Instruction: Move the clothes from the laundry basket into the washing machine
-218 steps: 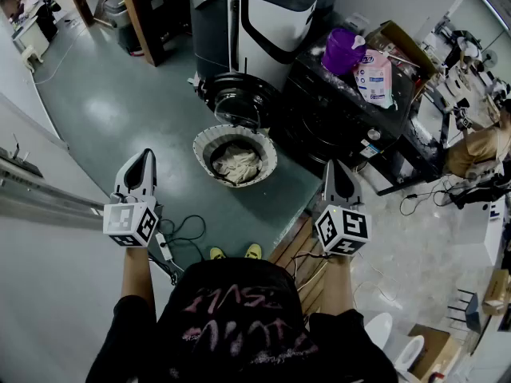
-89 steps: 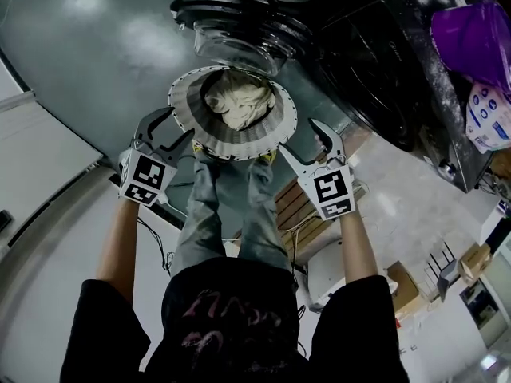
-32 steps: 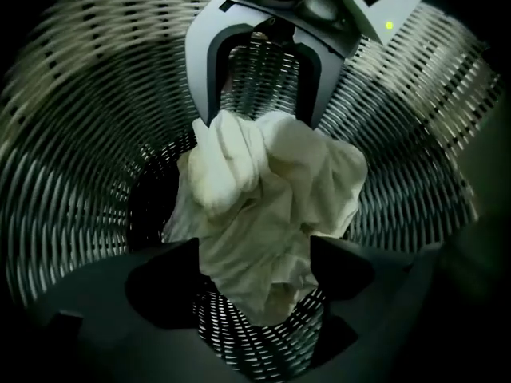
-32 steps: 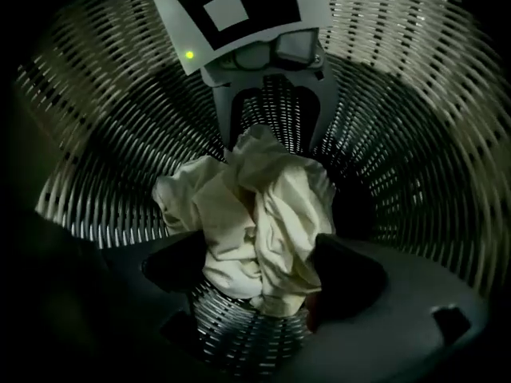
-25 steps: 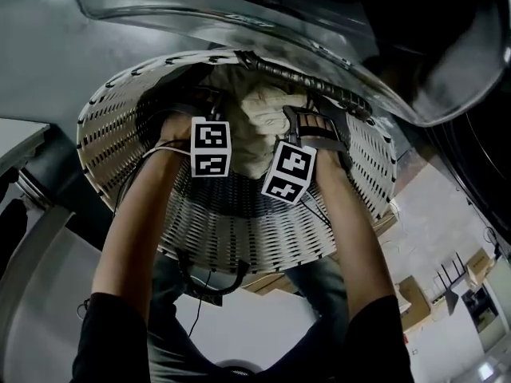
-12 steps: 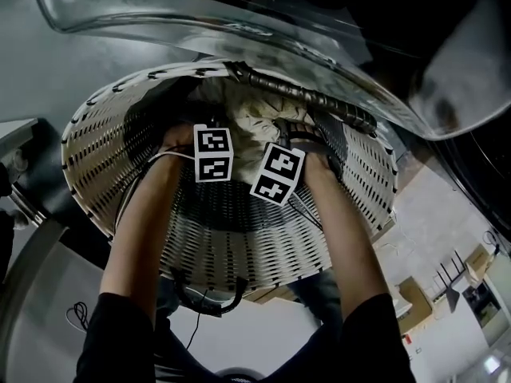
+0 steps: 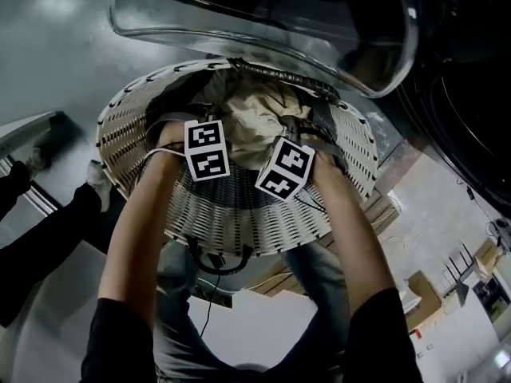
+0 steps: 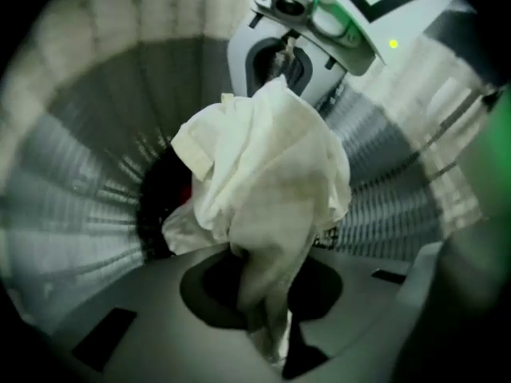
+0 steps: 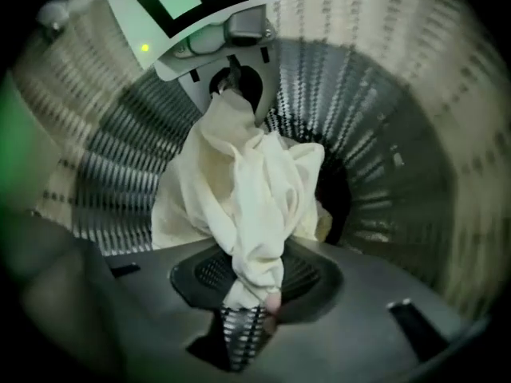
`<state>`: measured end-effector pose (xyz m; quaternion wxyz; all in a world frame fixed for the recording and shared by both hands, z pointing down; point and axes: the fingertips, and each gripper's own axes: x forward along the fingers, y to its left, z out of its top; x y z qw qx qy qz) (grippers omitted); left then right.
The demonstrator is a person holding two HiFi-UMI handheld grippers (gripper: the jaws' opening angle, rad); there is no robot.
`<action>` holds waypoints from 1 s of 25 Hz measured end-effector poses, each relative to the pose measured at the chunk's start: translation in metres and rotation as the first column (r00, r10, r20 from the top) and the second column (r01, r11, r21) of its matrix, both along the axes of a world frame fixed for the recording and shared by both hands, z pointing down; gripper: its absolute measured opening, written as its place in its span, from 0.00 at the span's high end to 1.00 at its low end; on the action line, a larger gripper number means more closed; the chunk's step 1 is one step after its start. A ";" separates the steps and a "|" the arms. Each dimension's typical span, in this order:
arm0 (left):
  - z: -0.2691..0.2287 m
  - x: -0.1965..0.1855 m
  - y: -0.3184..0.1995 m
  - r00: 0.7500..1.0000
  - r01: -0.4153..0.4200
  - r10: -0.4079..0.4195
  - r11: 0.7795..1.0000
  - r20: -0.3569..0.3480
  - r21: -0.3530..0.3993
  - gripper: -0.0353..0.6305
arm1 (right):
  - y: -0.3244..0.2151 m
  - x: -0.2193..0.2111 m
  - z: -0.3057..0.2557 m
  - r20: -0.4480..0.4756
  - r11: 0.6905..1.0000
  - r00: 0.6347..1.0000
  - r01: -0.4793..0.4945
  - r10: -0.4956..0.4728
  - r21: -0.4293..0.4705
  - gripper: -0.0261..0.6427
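Observation:
The white woven laundry basket (image 7: 132, 126) sits under the washing machine's open glass door (image 7: 263, 22). A cream garment (image 7: 247, 118) lies bunched inside it. Both grippers reach down into the basket. My left gripper (image 8: 275, 348) has its jaws closing, with a twisted fold of the cream garment (image 8: 271, 174) pinched between them. The jaws of my right gripper (image 9: 249, 325) are closing too, and they pinch another fold of the same garment (image 9: 239, 190). The cloth hangs stretched between the two grippers, lifted off the basket floor. In the head view the marker cubes hide the fingertips.
The basket wall (image 8: 72, 182) surrounds both grippers closely. The washing machine's dark front (image 7: 467, 94) is at the right. A person's legs and shoes (image 7: 94, 180) stand on the grey floor at the left. A cable (image 7: 215, 266) hangs below the basket. Cardboard boxes (image 7: 431, 294) lie at the lower right.
Both grippers have come up a little inside the basket with the cream cloth bunched between them. The view has shifted, and a person's legs now show at the left.

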<state>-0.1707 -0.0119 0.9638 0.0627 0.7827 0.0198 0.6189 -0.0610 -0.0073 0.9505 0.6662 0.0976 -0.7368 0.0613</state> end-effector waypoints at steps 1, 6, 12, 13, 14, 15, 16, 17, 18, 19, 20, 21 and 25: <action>-0.012 -0.001 -0.001 1.000 0.010 -0.010 1.000 -0.004 0.003 0.82 | -0.001 0.000 -0.011 0.010 1.000 1.000 -0.009 0.009 0.004 0.77; -0.072 -0.006 0.000 0.999 0.050 -0.049 0.998 -0.016 0.024 0.82 | -0.003 -0.002 -0.066 0.044 0.999 0.999 -0.012 0.010 0.037 0.78; -0.138 -0.013 0.011 0.991 0.127 -0.125 0.991 -0.045 0.050 0.82 | 0.004 -0.004 -0.131 0.113 0.997 0.993 -0.042 0.034 0.071 0.78; -0.150 -0.012 0.012 0.988 0.151 -0.148 0.987 -0.054 0.054 0.82 | 0.005 -0.003 -0.142 0.126 0.995 0.991 -0.054 0.043 0.080 0.78; -0.161 -0.011 0.013 0.984 0.173 -0.169 0.983 -0.062 0.062 0.82 | 0.006 -0.002 -0.153 0.140 0.994 0.989 -0.066 0.054 0.087 0.78; -0.172 -0.011 0.014 0.980 0.191 -0.186 0.979 -0.070 0.072 0.82 | 0.008 -0.002 -0.163 0.156 0.992 0.986 -0.081 0.066 0.093 0.78; -0.184 -0.012 0.015 0.976 0.208 -0.202 0.975 -0.077 0.081 0.82 | 0.009 -0.002 -0.174 0.175 0.991 0.981 -0.097 0.080 0.096 0.78; -0.195 -0.012 0.016 0.972 0.226 -0.219 0.970 -0.083 0.088 0.82 | 0.010 -0.002 -0.184 0.196 0.989 0.976 -0.115 0.095 0.095 0.78; -0.206 -0.012 0.017 0.968 0.244 -0.236 0.965 -0.089 0.094 0.82 | 0.011 -0.002 -0.195 0.217 0.987 0.970 -0.133 0.110 0.092 0.78; -0.217 -0.012 0.017 0.963 0.261 -0.252 0.960 -0.095 0.099 0.82 | 0.012 -0.001 -0.206 0.235 0.985 0.964 -0.148 0.124 0.090 0.78; -0.228 -0.011 0.016 0.958 0.277 -0.267 0.955 -0.101 0.106 0.82 | 0.012 0.001 -0.216 0.251 0.983 0.959 -0.161 0.134 0.090 0.78; -0.238 -0.010 0.015 0.953 0.294 -0.282 0.949 -0.107 0.114 0.82 | 0.012 0.002 -0.226 0.263 0.981 0.955 -0.170 0.140 0.094 0.78; -0.281 -0.005 0.010 0.926 0.368 -0.350 0.919 -0.139 0.140 0.82 | 0.009 0.008 -0.265 0.310 0.969 0.934 -0.219 0.175 0.113 0.78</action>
